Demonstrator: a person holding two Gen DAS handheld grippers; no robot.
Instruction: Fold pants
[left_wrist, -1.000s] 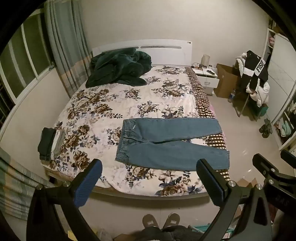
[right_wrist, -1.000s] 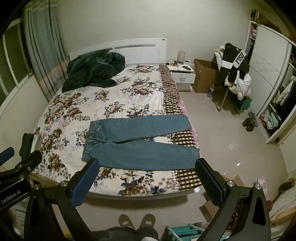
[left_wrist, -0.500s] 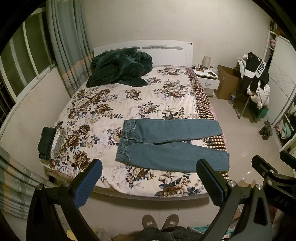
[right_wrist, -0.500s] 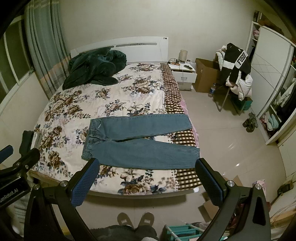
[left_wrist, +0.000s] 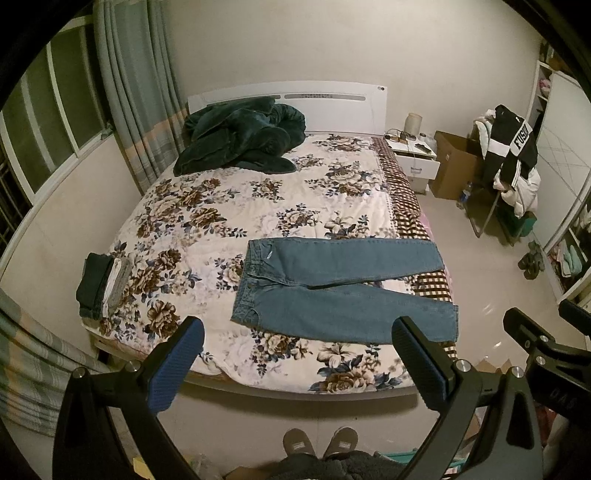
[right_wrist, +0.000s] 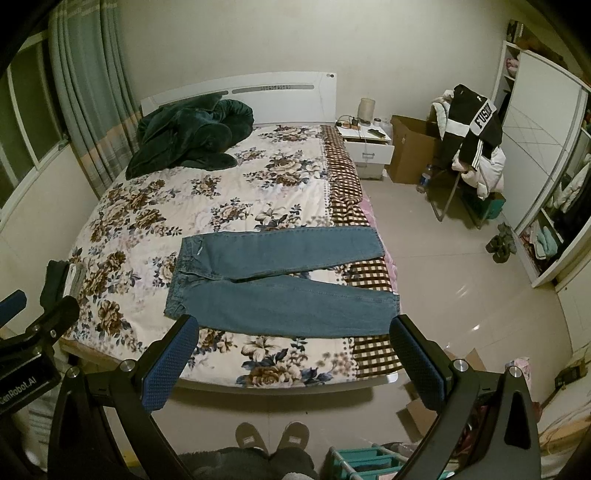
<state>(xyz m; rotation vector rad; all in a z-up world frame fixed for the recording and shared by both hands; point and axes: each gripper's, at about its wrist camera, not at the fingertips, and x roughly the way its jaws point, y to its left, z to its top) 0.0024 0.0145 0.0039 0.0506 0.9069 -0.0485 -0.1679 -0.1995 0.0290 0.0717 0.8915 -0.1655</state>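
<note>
Blue jeans (left_wrist: 343, 284) lie flat on the floral bedspread (left_wrist: 229, 221), waistband to the left, both legs spread to the right toward the bed's right edge. They also show in the right wrist view (right_wrist: 280, 280). My left gripper (left_wrist: 295, 362) is open and empty, held high above the bed's near edge, well short of the jeans. My right gripper (right_wrist: 291, 358) is open and empty at about the same height, to the right of the left one.
A dark green blanket (left_wrist: 240, 140) is heaped at the headboard. A small stack of folded clothes (left_wrist: 101, 284) sits at the bed's left edge. A nightstand (left_wrist: 413, 155), a cardboard box (left_wrist: 454, 166) and a clothes-laden chair (left_wrist: 509, 173) stand right of the bed. Slippered feet (left_wrist: 319, 443) stand at the bed's foot.
Both cameras have drifted slightly; the jeans sit a little higher in the views. Both grippers stay open and the jeans lie untouched.
</note>
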